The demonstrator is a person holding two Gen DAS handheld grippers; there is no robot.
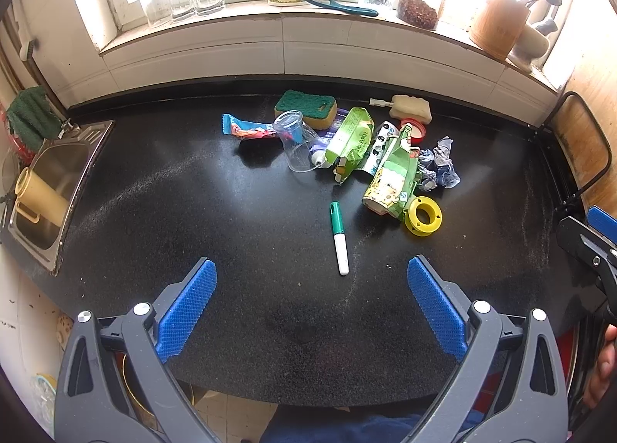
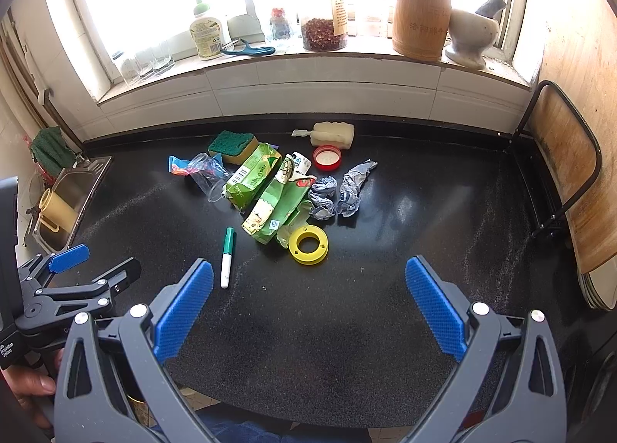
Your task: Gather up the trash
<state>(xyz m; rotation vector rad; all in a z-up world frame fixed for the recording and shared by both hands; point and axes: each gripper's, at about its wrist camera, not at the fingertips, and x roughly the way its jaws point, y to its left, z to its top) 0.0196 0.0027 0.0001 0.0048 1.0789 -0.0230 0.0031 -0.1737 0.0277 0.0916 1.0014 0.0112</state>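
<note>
A black speckled table [image 1: 154,192] fills both views, seen from just above its near edge. In the left wrist view, the left tool [image 1: 312,300] sits at the bottom of the frame with its blue-padded fingers [image 1: 185,312] spread wide and nothing between them. The right wrist view shows the right tool [image 2: 308,304] likewise spread wide and empty at the bottom of the frame. The trash lies in a loose pile near the middle of the table, well apart from both tools and above them in each frame: a clear plastic cup [image 1: 295,142] on its side, a blue and red snack wrapper [image 1: 246,128] to its left, a crushed green carton [image 1: 349,142], a larger green printed bag [image 1: 391,181], and crumpled blue-grey paper [image 1: 439,167] at the pile's right. A yellow tape spool [image 1: 423,215] touches the bag's lower end. A green-capped white marker [image 1: 338,238] lies alone on the near side of the pile, the closest item to the tools. Behind the pile sit a green and yellow sponge [image 1: 306,107], a red lid [image 2: 327,157] and a cream sponge brush [image 2: 331,134]. A steel sink [image 1: 54,188] occupies the left edge.
</note>
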